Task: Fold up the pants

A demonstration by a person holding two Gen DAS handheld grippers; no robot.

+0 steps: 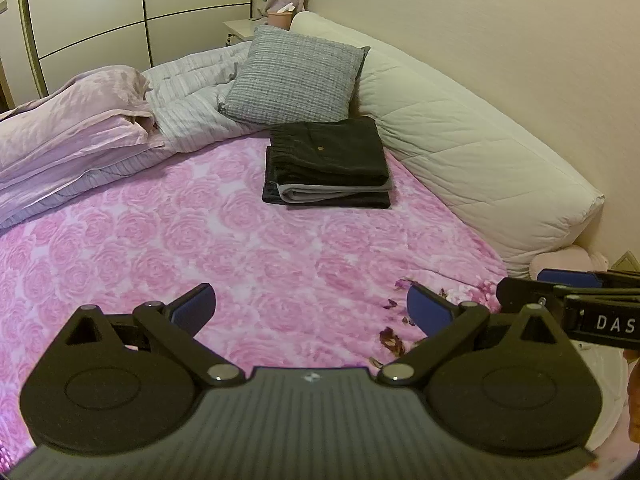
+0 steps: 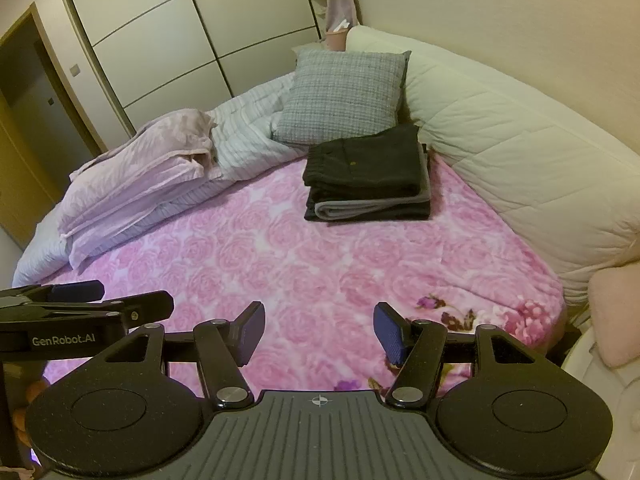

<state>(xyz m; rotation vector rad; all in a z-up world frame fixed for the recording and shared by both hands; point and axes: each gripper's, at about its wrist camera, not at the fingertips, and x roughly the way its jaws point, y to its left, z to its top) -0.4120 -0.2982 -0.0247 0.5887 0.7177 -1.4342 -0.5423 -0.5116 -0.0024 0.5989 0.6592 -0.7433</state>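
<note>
A neat stack of folded pants (image 1: 328,162) (image 2: 366,176) lies on the pink rose-patterned bedspread (image 1: 224,240) (image 2: 320,256), near the headboard cushion. Dark pants with a small button are on top, a grey garment and another dark one lie beneath. My left gripper (image 1: 312,310) hovers open over the near part of the bed, well short of the stack, with nothing between its blue pads. My right gripper (image 2: 320,332) is open too and holds nothing. Each gripper shows at the edge of the other's view: the right gripper (image 1: 568,292), the left gripper (image 2: 84,300).
A grey checked pillow (image 1: 296,76) (image 2: 344,96) leans behind the stack. Bundled lilac and striped bedding (image 1: 80,132) (image 2: 152,176) fills the far left of the bed. A long white quilted cushion (image 1: 480,152) (image 2: 520,148) runs along the wall. Wardrobe doors (image 2: 160,32) stand beyond.
</note>
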